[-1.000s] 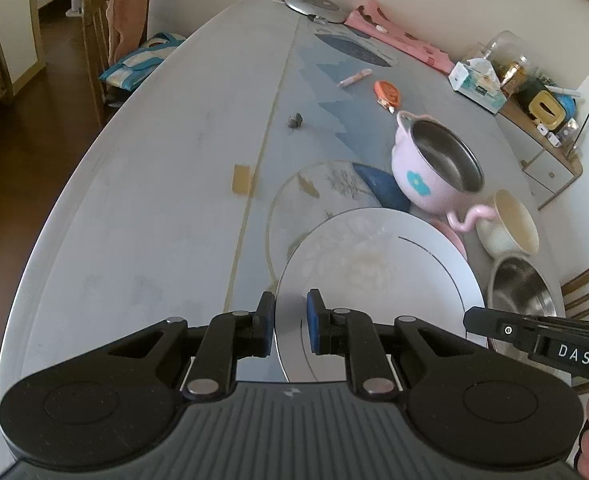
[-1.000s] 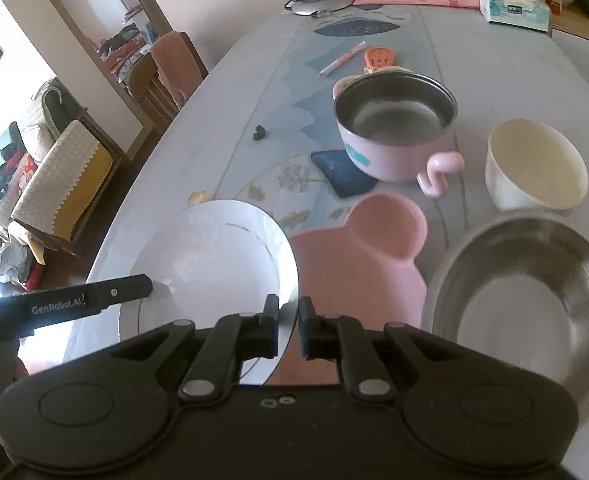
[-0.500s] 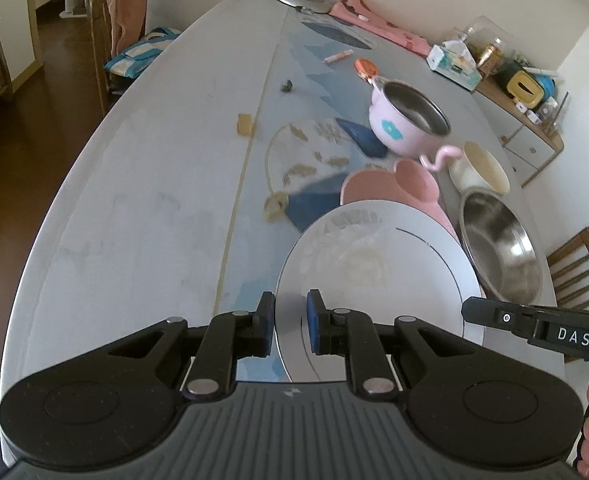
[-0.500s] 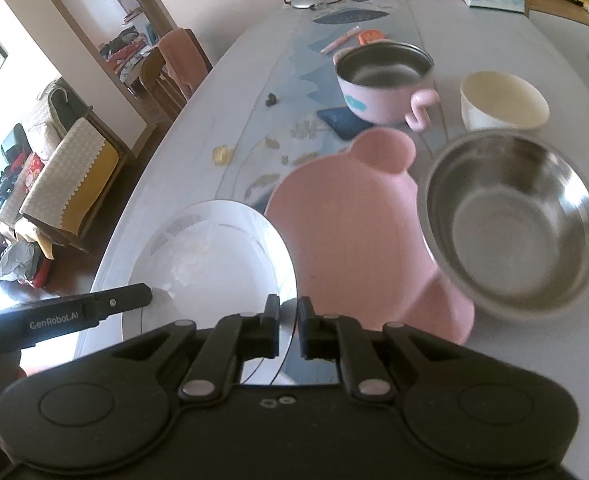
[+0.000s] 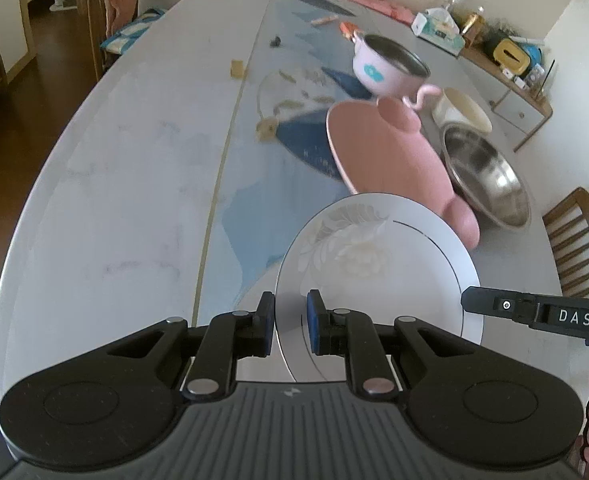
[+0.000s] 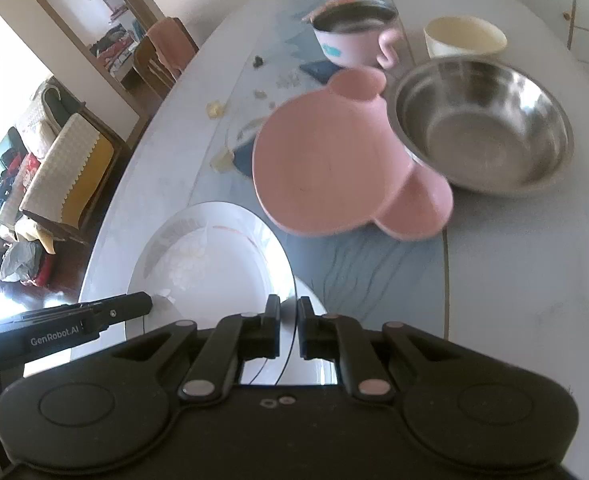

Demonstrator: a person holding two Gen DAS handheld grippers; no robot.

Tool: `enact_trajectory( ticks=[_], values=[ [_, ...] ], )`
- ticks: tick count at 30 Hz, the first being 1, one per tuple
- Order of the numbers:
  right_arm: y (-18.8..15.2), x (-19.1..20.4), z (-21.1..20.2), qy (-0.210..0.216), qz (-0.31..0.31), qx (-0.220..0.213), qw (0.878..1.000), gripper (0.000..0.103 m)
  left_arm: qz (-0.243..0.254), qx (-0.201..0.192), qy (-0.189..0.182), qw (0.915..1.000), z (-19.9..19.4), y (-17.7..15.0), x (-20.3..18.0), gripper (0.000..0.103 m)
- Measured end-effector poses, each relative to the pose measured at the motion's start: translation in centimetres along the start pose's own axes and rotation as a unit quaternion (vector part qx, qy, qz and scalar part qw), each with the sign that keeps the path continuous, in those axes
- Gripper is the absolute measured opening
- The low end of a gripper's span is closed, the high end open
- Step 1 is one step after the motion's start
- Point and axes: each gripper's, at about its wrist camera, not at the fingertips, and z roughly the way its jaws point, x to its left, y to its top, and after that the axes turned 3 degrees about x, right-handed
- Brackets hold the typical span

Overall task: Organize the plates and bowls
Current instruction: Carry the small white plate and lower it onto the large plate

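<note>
Both grippers hold the same white plate (image 5: 378, 264) by its rim, one on each side. The left gripper (image 5: 290, 320) has its jaws narrowly apart with the plate's edge between the blue pads, and the right gripper (image 6: 287, 322) is closed almost fully on the opposite edge. The plate seems lifted a little above the table (image 5: 114, 184), near the front edge, but how high I cannot tell. Just behind it lies the pink plate (image 6: 334, 160) with ear-shaped lobes, and its far side touches or slightly overlaps the steel bowl (image 6: 482, 124). Farther back stand the pink pot (image 6: 354, 36) and the cream bowl (image 6: 464, 38). My judgement is that the white plate is going to be stacked with the pink one. The risk is the thin grip: each gripper bites only the rim, so if the two hands move unevenly the plate can tilt, slip out and fall on the table. Also, its front edge can hit the pink plate and push it against the steel bowl.
</note>
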Motion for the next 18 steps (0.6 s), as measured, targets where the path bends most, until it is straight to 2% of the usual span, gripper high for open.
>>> enact_trajectory(
  ticks=[10,18],
  values=[
    [-3.0,-1.0,0.9,-0.003,0.015,0.021,1.0,0.009,0.013,0.02,0.006,0.9997,1.1,-3.1,-0.1,0.015],
    [-4.0,-1.2,1.8,-0.001,0.014,0.031,0.999,0.009,0.022,0.026,0.015,0.9993,1.8,-3.7,0.0,0.015]
  ],
)
